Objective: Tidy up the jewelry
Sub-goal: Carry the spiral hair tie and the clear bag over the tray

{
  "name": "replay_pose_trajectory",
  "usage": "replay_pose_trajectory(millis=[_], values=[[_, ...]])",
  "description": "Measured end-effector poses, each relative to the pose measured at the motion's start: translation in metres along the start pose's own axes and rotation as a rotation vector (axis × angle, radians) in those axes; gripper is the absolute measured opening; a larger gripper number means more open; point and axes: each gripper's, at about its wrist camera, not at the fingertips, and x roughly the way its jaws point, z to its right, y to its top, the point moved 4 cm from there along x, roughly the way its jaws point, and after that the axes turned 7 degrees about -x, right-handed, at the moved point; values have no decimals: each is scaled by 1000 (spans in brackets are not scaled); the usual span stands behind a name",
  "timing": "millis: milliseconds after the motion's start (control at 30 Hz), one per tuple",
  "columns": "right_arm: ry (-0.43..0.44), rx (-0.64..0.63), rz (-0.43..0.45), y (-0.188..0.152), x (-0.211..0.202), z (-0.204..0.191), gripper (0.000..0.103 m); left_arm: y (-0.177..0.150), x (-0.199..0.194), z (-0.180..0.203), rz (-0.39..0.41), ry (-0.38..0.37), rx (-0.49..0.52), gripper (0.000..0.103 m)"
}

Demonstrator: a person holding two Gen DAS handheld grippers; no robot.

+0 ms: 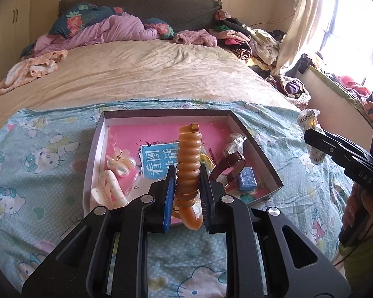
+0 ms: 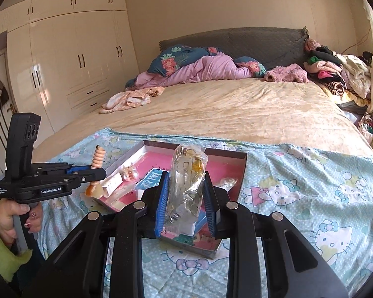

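Note:
My left gripper point(image 1: 186, 173) is shut on an orange spiral hair tie point(image 1: 189, 159), held upright above the near edge of a shallow grey box point(image 1: 256, 136) with a pink floor. It also shows in the right wrist view point(image 2: 98, 160) at the left. My right gripper point(image 2: 186, 181) is shut on a clear plastic bag of jewelry point(image 2: 186, 173), held above the box point(image 2: 241, 171). In the left wrist view the bag point(image 1: 310, 121) shows at the right. In the box lie a pearl hair clip point(image 1: 119, 165), a cream claw clip point(image 1: 109, 191), a brown-strap watch point(image 1: 230, 167), a blue block point(image 1: 247, 178) and a blue card point(image 1: 156, 159).
The box sits on a light blue Hello Kitty cloth point(image 1: 37, 164) spread over the foot of a beige bed point(image 1: 136, 69). Piles of clothes point(image 1: 248, 37) lie at the bed's far right, bedding point(image 2: 199, 67) at the head. A wardrobe point(image 2: 69, 62) stands to the left.

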Motion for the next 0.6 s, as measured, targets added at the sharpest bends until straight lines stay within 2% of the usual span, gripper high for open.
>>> replay_pose_trajectory(millis=[600], values=[[-18, 38, -73, -20, 39, 13, 25, -23, 46, -13, -72, 33, -15, 11]])
